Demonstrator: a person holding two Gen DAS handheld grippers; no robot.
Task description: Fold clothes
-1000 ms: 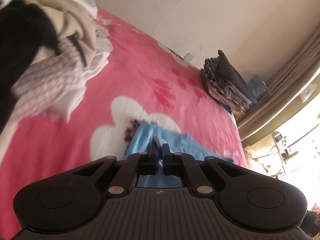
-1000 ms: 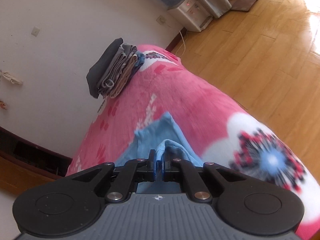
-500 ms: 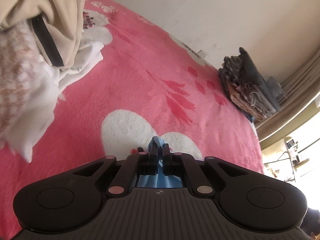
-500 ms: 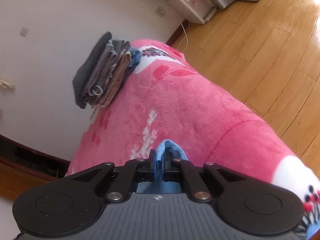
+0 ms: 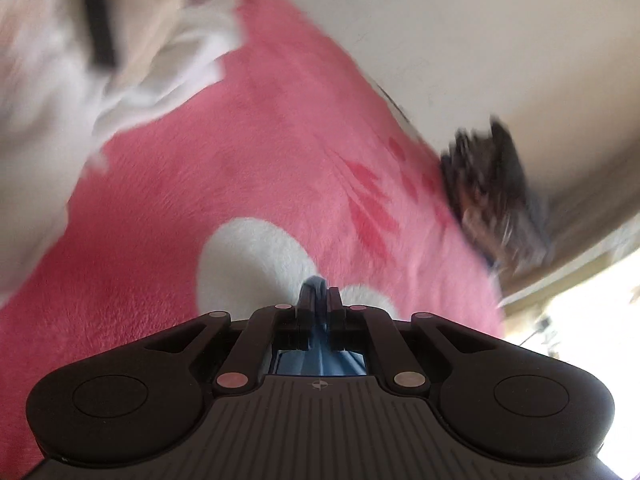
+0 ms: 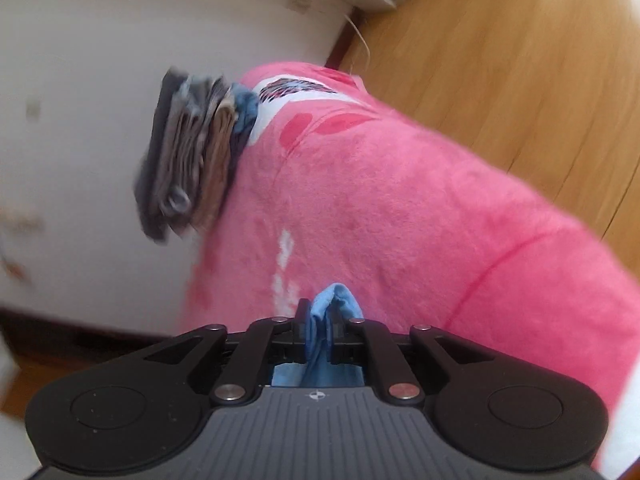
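You have 2 fisheye views, each mounted just behind a tool and looking forward along its fingers, tilted down onto the bed.

The left wrist view sits close over the pink blanket (image 5: 248, 184), its left tool (image 5: 319, 300) filling the bottom edge, and faces the wall (image 5: 460, 32). A loose clothes pile (image 5: 80, 64) is at upper left.

The right wrist view, over its right tool (image 6: 320, 320), is equally close and looks toward the bed's end, with wooden floor (image 6: 520, 60) at right.

Both share the blanket and the folded stack (image 5: 492, 196) (image 6: 192, 160) by the wall. Both are motion-blurred.
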